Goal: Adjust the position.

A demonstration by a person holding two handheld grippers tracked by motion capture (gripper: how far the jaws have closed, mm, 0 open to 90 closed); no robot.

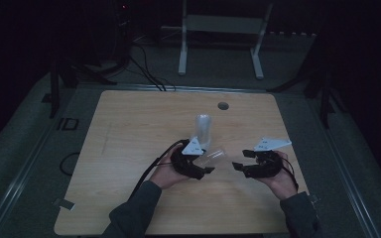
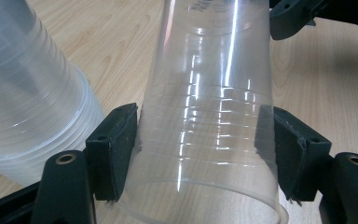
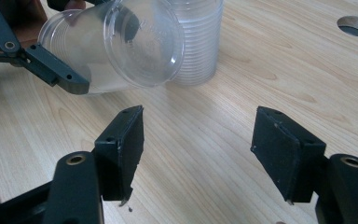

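clear ribbed plastic cup [image 2: 209,116], tapered and lying tilted beside the cup stack [image 1: 204,128], is clamped by the left gripper [image 1: 204,167], while the right gripper [image 3: 198,149] is held agape nearby.

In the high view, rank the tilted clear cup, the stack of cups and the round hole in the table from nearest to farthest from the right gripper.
1. The clear cup, tilted on its side, held in the left gripper, just left of the right gripper.
2. The stack of cups, upright, behind the held cup.
3. The round hole, near the table's far edge.
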